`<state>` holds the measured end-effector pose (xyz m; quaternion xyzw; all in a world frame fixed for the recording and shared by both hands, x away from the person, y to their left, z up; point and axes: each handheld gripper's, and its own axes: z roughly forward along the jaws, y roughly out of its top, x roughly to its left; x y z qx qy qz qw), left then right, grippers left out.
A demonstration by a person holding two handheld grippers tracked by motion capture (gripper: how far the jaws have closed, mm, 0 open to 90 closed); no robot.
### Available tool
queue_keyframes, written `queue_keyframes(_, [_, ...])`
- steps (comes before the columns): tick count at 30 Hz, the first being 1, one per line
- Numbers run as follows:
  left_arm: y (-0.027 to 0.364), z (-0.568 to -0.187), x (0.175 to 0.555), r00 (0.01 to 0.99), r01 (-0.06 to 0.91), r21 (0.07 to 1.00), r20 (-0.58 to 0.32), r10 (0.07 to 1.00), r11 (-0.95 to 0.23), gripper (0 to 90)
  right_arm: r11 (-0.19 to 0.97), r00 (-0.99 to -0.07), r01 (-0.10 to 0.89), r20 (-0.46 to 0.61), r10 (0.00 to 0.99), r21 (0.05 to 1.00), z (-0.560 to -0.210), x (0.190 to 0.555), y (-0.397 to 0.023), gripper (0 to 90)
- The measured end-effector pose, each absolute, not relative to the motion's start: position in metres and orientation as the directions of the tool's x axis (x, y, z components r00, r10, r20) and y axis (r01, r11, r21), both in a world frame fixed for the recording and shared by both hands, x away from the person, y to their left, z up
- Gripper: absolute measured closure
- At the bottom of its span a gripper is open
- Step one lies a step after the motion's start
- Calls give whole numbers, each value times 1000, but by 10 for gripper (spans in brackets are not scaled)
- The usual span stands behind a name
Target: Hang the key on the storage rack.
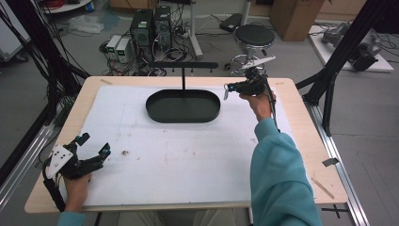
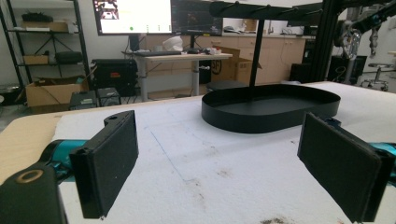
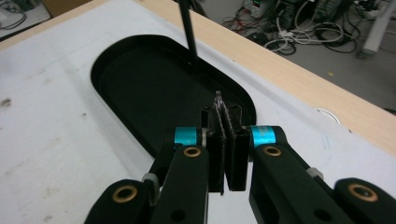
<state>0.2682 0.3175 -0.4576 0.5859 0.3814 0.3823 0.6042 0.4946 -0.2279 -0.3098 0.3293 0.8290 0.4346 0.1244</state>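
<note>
The right gripper [image 3: 224, 140], at the upper right of centre in the high view, is pinching a thin, small, pale-tipped sliver [image 3: 218, 99] between jaws pressed together; what it is cannot be told. It is hovering just over the right end of a matte black oval tray [image 3: 116, 51] with a low wall and a thin upright post [image 3: 187, 28]. The left gripper [image 1: 91, 143], lower left, is holding its flat, dark, rectangular pads [image 2: 112, 161] wide apart on nothing, above a stained white mat [image 1: 188, 155] on the pale wood table [image 1: 301, 122]. No writing is legible.
</note>
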Motion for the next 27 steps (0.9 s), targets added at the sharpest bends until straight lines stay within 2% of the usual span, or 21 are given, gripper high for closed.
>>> queue_keyframes(14, [317, -458, 268, 416, -17, 1000, -15, 909, 25, 127, 435, -828, 351, 57, 558, 829, -276, 509, -193, 894])
queue_keyframes(27, [318, -458, 268, 418, -14, 1000, -19, 908, 28, 127, 465, -824, 356, 38, 566, 811, -273, 526, -181, 894])
